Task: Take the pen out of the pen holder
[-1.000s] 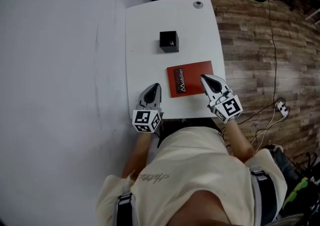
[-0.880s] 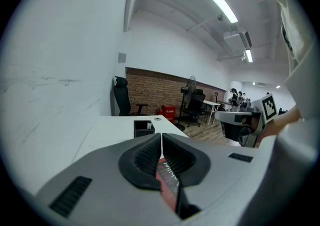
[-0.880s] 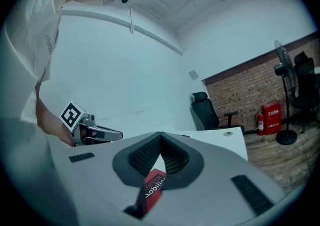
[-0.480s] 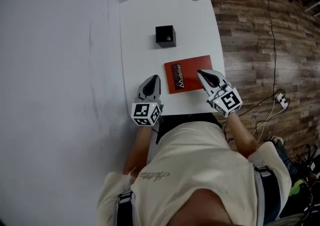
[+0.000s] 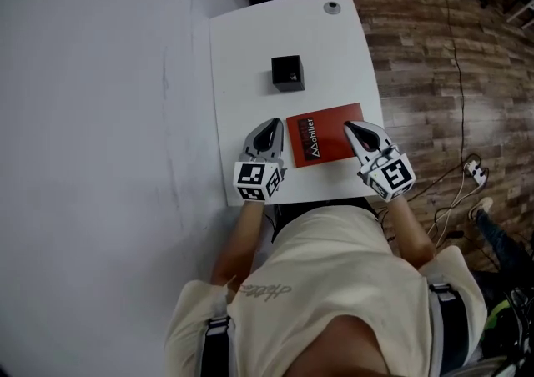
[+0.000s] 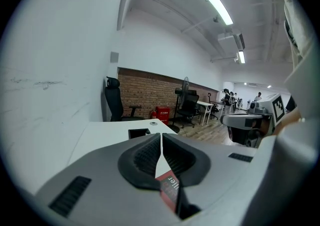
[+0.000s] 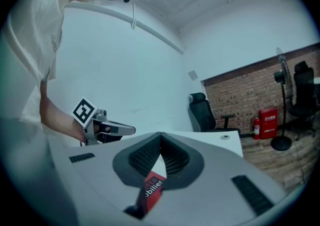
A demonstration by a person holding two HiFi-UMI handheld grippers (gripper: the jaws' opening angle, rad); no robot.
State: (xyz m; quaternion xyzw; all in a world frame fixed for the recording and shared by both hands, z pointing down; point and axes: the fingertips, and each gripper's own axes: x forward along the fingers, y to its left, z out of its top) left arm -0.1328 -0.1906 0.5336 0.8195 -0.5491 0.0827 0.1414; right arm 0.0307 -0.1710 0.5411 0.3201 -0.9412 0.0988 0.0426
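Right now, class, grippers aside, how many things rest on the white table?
3: black pen holder mid-table; red booklet at the near edge; small grey disc at the far corner. Any pen inside the holder is hidden.

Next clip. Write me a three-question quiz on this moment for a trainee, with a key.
1. True or false: the left gripper is shut on a pen.
2. What lies on the table between the left gripper and the right gripper? A) a red booklet B) a blue mug C) scissors
3. Does either gripper touch the pen holder?

Key
1. False: its jaws are together with nothing between them.
2. A
3. No: both are at the near end of the table, and the pen holder stands beyond the booklet.
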